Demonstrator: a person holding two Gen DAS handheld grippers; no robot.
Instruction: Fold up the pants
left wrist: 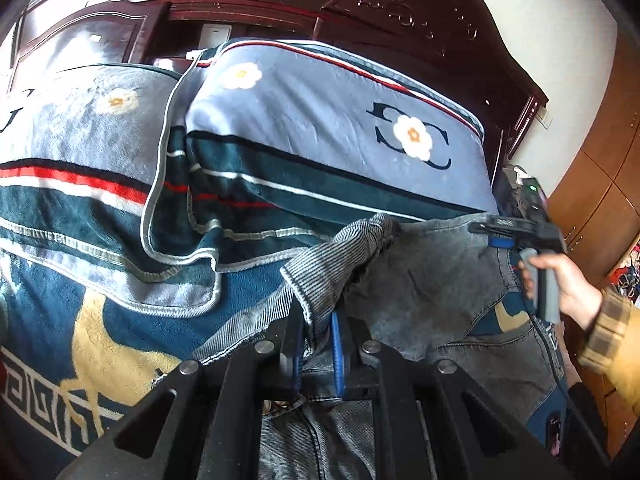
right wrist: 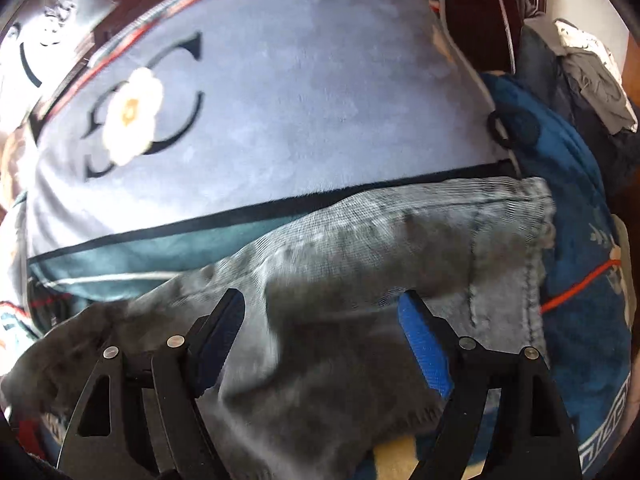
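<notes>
- While the grey pants lie across a blue bedspread up against the pillows, the left gripper is clamped on a fold of them; its blue pads are pinched nearly together with ribbed grey fabric bunched between and spilling up over the tips.
- Right gripper has its jaws wide apart, hovering over the pants; no cloth is between the pads, the fabric lies flat below them. Right wrist view is blurred.
- Seen from the left wrist, the right gripper sits at the far right edge of the pants, gripped by a hand with a tan plaid cuff.
- Pants: one hem edge with stitching points right in the right wrist view, and the lifted bunch at the left gripper shows a striped-looking inner side.
- Pillow: light blue, with a white flower and a dark interlocked-letter logo, dark teal band with white stripe below; pants' upper edge touches its lower part.
- Second pillow, same pattern, to the left, overlapped by the first.
- Bedspread shows a gold deer and a white key-pattern border.
- Dark carved wooden headboard behind pillows.
- Crumpled grey-white cloth off bed's right side.
</notes>
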